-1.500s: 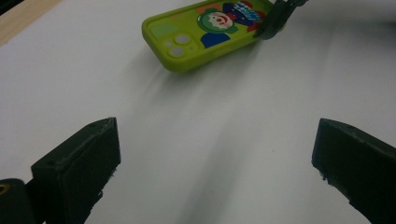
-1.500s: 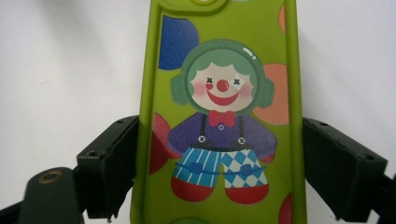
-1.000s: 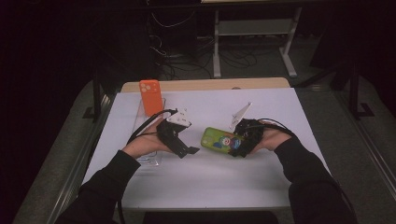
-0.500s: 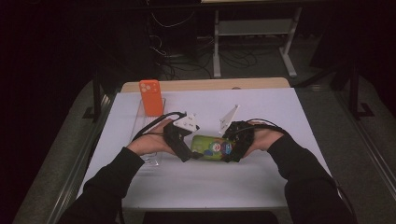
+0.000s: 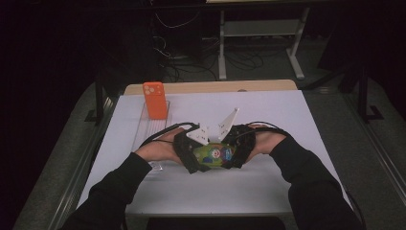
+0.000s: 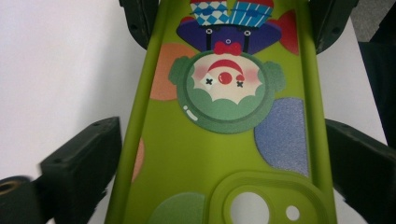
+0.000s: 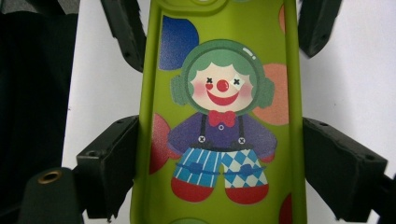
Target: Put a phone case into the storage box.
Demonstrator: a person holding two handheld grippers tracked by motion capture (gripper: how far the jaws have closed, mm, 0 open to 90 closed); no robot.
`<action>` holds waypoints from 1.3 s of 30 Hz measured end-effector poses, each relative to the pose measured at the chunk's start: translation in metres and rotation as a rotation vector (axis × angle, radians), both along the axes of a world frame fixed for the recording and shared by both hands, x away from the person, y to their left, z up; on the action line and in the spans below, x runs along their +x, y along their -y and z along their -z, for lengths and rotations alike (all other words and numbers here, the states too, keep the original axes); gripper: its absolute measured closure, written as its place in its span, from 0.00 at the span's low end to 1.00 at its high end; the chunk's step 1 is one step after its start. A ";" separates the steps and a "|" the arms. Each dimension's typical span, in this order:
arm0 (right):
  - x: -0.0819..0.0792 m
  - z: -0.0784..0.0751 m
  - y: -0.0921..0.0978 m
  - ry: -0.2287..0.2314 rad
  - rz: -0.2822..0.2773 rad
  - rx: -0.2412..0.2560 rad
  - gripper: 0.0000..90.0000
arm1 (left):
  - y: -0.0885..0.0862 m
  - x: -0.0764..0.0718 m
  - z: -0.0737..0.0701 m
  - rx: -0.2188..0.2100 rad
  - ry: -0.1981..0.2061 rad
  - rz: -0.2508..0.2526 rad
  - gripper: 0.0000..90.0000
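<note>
A lime-green phone case (image 5: 213,154) printed with a clown lies flat, inner side up, between my two grippers at the middle of the white table. In the left gripper view the case (image 6: 224,154) runs lengthwise between the jaws, and my left gripper (image 6: 222,135) presses on both long edges near the camera cutout. My right gripper (image 7: 219,128) clamps the other end of the case (image 7: 219,158), near the clown's legs. In the high view the left gripper (image 5: 194,155) and right gripper (image 5: 234,151) face each other, almost touching.
An orange phone (image 5: 155,99) stands upright at the back left on a clear plastic holder (image 5: 148,129). White paper (image 5: 277,110) covers the table. Beyond the far edge are dark floor, cables and desk legs.
The right gripper carried the case left toward the table's middle. The left gripper moved right to meet it and now has its jaws on the case's free end.
</note>
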State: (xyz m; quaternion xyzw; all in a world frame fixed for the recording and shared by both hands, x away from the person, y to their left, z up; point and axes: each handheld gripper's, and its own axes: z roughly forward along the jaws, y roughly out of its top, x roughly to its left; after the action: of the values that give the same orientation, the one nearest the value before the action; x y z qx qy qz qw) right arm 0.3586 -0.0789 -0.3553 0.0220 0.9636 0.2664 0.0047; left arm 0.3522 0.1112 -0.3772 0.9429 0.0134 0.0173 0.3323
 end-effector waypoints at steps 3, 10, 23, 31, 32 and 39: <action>0.000 -0.001 0.000 0.003 -0.001 0.001 0.17 | 0.001 0.000 0.000 0.004 0.007 0.004 0.07; 0.000 -0.001 0.002 -0.003 -0.004 0.001 0.17 | 0.002 -0.001 -0.001 0.006 0.007 0.005 0.13; -0.002 0.001 0.008 -0.015 0.011 0.039 0.12 | 0.000 -0.004 -0.005 -0.014 0.020 0.014 0.17; 0.000 0.001 0.034 -0.009 0.162 0.143 0.06 | -0.003 -0.004 0.001 0.016 0.017 -0.123 0.17; -0.001 0.001 0.038 -0.011 0.188 0.157 0.06 | -0.003 -0.004 0.001 0.011 0.018 -0.146 0.17; -0.003 0.010 0.065 -0.024 0.346 0.246 0.02 | -0.004 -0.003 0.000 0.041 0.014 -0.266 0.17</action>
State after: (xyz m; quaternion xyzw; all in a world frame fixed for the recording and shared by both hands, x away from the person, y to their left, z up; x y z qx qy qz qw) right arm 0.3551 -0.1438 -0.3653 0.1907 0.9057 0.3769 0.0364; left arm 0.3493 0.1148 -0.3775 0.9393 0.1354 0.0681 0.3077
